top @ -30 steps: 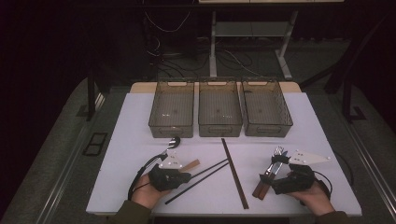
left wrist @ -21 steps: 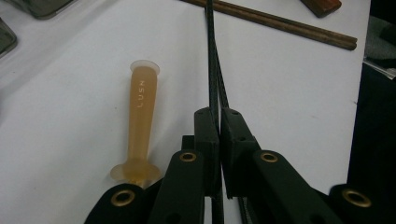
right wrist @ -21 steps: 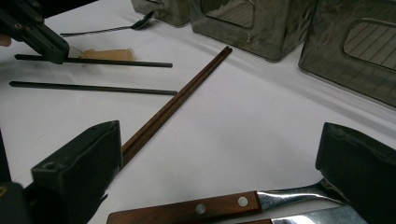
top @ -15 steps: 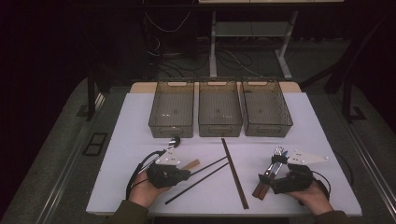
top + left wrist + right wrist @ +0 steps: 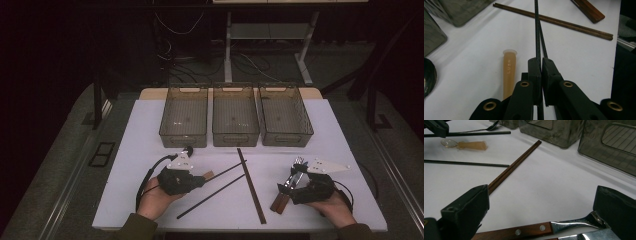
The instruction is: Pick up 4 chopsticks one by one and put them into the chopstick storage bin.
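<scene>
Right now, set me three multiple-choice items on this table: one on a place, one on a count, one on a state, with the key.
1. Where does the brown pair of chopsticks lie?
A. Inside the middle bin
B. On the table between the two tools
C. Under the left hand

2. How many clear bins stand in the row at the far side?
A. Two
B. Three
C. Five

3. How is the left tool set?
A. Wide open over the beige spoon handle
B. Shut on a thin black chopstick
C. Shut on a fork

Key: 1 B, the high view shows the pair flat on the white table between the hands. 2 B, three bins stand side by side. 3 B, the left gripper view shows the jaws pressed on the black chopstick, with the beige spoon handle lying beside them.
</scene>
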`<state>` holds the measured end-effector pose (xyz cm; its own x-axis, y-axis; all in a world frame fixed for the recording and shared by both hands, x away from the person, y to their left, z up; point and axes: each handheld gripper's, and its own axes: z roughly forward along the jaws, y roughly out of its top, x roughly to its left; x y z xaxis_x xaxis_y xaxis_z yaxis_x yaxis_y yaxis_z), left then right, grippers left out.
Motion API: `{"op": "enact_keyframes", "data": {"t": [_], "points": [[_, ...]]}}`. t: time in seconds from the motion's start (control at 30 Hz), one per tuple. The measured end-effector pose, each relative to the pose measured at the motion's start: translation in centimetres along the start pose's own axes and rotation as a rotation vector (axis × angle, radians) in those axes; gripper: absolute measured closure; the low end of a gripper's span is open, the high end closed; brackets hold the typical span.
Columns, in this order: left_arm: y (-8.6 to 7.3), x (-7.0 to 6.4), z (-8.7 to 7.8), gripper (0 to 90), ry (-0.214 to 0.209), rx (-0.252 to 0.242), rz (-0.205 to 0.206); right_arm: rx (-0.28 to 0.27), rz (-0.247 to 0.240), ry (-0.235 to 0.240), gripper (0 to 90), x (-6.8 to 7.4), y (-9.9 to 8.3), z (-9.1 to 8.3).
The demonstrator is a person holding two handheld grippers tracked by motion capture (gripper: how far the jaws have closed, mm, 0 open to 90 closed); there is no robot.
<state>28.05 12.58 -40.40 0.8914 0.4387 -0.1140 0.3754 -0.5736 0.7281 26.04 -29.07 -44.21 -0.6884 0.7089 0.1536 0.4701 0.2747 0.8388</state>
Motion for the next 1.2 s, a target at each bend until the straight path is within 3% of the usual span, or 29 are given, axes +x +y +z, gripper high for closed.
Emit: {"op": "enact_keyframes", "data": {"t": [0.63, 1.2], "points": [[2.0, 2.0, -1.0, 85.6, 0.012, -0.065, -0.013, 0.006, 0.001, -0.003, 0.7, 0.2, -0.1, -0.1], [4.8, 4.5, -1.7, 85.6, 0.062, -0.093, -0.012, 0.006, 0.0, -0.003, 0.7, 0.2, -0.1, -0.2]]}}
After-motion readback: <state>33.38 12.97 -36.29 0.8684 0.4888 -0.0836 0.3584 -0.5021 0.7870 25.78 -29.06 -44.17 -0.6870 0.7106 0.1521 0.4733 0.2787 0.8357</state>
